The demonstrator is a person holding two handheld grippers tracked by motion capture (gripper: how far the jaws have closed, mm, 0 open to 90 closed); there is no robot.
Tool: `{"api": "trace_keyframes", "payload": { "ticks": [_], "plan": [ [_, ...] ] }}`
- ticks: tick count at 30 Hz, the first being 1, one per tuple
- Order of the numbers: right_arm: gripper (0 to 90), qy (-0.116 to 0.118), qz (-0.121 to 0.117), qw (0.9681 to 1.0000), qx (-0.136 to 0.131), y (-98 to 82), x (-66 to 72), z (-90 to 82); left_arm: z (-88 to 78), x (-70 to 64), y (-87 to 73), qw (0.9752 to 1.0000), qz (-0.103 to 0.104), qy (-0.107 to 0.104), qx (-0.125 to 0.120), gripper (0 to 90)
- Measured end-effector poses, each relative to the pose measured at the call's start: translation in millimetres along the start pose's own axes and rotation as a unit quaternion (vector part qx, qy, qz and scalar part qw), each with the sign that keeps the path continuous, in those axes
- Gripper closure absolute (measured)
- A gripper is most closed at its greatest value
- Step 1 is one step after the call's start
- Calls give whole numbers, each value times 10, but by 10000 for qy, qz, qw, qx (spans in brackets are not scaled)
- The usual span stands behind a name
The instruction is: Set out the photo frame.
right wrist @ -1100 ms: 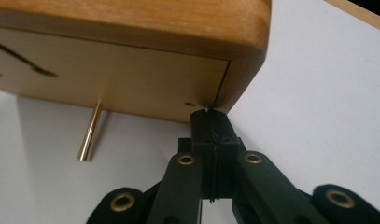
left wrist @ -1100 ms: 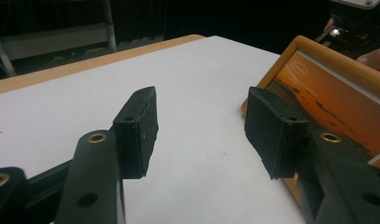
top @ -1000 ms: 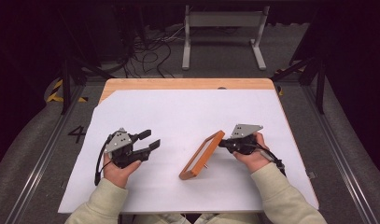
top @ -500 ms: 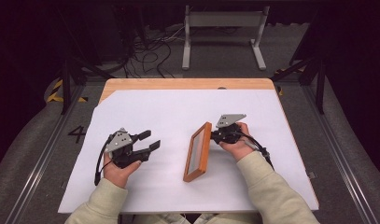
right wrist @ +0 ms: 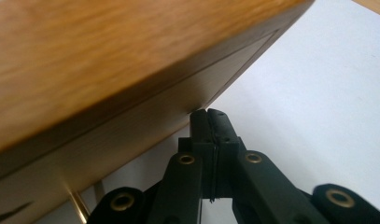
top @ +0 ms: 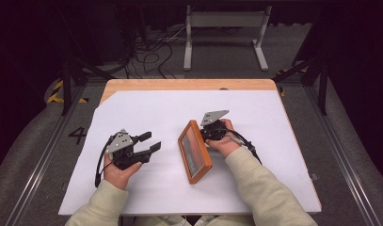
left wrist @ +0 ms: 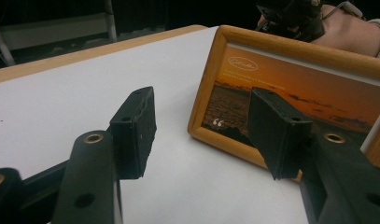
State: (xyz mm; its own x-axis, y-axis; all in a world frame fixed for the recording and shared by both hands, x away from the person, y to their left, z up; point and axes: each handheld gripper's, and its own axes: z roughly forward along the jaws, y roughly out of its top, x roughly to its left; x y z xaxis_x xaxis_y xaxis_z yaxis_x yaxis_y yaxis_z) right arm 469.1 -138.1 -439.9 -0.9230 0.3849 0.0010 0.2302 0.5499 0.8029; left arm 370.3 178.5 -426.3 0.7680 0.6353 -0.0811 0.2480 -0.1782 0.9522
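Note:
A wooden picture frame (top: 195,153) with an orange sunset print stands on edge on the white sheet, its picture side turned toward my left gripper (top: 153,141). That gripper rests on the sheet a short way left of the frame, jaws open and nothing between them. In the left gripper view the frame (left wrist: 295,88) rises just beyond the open left gripper (left wrist: 201,126). My right gripper (top: 209,133) is behind the frame's far end, shut, with its tips against the frame's back. In the right gripper view the right gripper (right wrist: 207,114) touches the frame's wooden back (right wrist: 108,70).
The white sheet (top: 274,122) covers most of a wooden table (top: 179,84), whose bare strip shows along the far edge. Beyond the table, a white metal stand (top: 227,28) and loose cables (top: 151,47) lie on the dark floor.
My right hand moved left with the frame, and the frame's far end swung leftward so it now slants the other way. The left gripper stayed put.

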Motion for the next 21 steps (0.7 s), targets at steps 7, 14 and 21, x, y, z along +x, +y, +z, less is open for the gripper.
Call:
{"api": "trace_keyframes", "payload": {
  "ticks": [7,14,21],
  "plan": [
    [900,101,27,9999,48,-14,-7,6,5,-3,0,10000,-9,0,9,425],
    [811,-264,347,9989,192,25,1,-285,-14,18,-12,9998,69,123,152,387],
    [722,-539,440,9974,201,107,105,-621,-102,60,-33,9993,24,215,302,381]
  ]
}}
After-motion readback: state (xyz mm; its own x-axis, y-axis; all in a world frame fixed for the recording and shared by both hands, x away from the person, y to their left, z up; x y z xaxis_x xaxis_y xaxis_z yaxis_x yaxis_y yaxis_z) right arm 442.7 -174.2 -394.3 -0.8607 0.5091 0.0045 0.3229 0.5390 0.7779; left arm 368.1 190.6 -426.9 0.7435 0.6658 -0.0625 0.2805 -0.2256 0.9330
